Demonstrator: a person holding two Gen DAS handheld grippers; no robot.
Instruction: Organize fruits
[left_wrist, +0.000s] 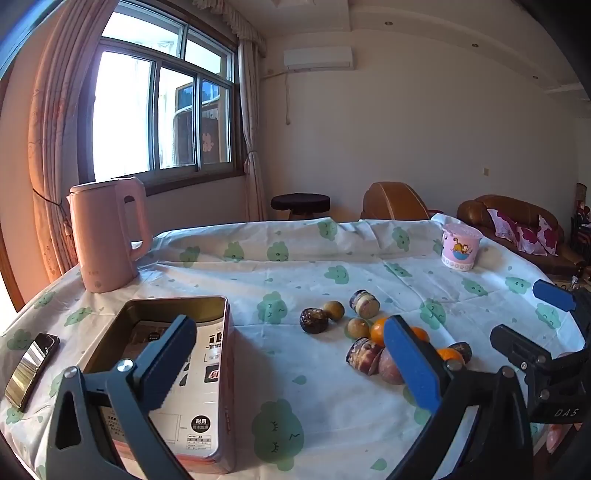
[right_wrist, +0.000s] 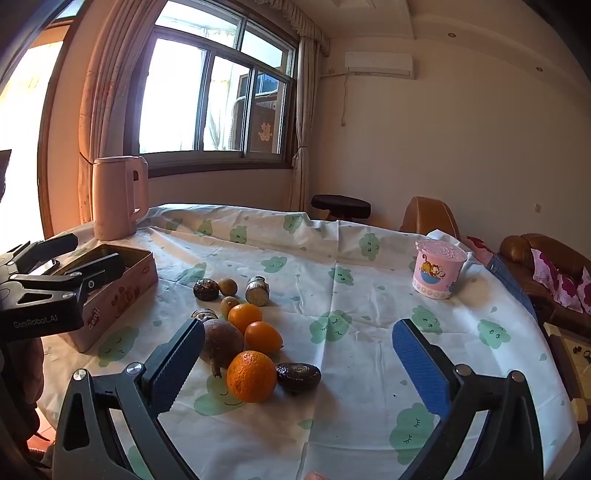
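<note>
Fruits lie in a loose group on the tablecloth (left_wrist: 332, 387), which is white with green cloud faces. In the left wrist view, the left gripper (left_wrist: 291, 358) hangs above the cloth with its jaws wide apart and nothing between them. Under its left finger stands an open rectangular tin box (left_wrist: 218, 350), near and to the left. The fruit group is right of the box: two small brown round fruits (left_wrist: 334, 310), dark pieces and oranges partly hidden behind the right finger. A pink kettle (left_wrist: 107, 236) stands far left, a phone (left_wrist: 31, 365) lies at the left edge, and a pink cartoon cup (left_wrist: 460, 245) stands far right. The right gripper (left_wrist: 532, 321) shows at the right edge.

In the right wrist view, the right gripper (right_wrist: 299, 365) is also fully open and holds nothing. Three oranges (right_wrist: 251, 376) lie in a row between its fingers, the nearest one touching a dark flat fruit (right_wrist: 298, 376). A brown round fruit with a stem (right_wrist: 221, 343) lies just beside the left finger. The tin box is at the left, under the left gripper's black fingers (right_wrist: 88, 275).
</note>
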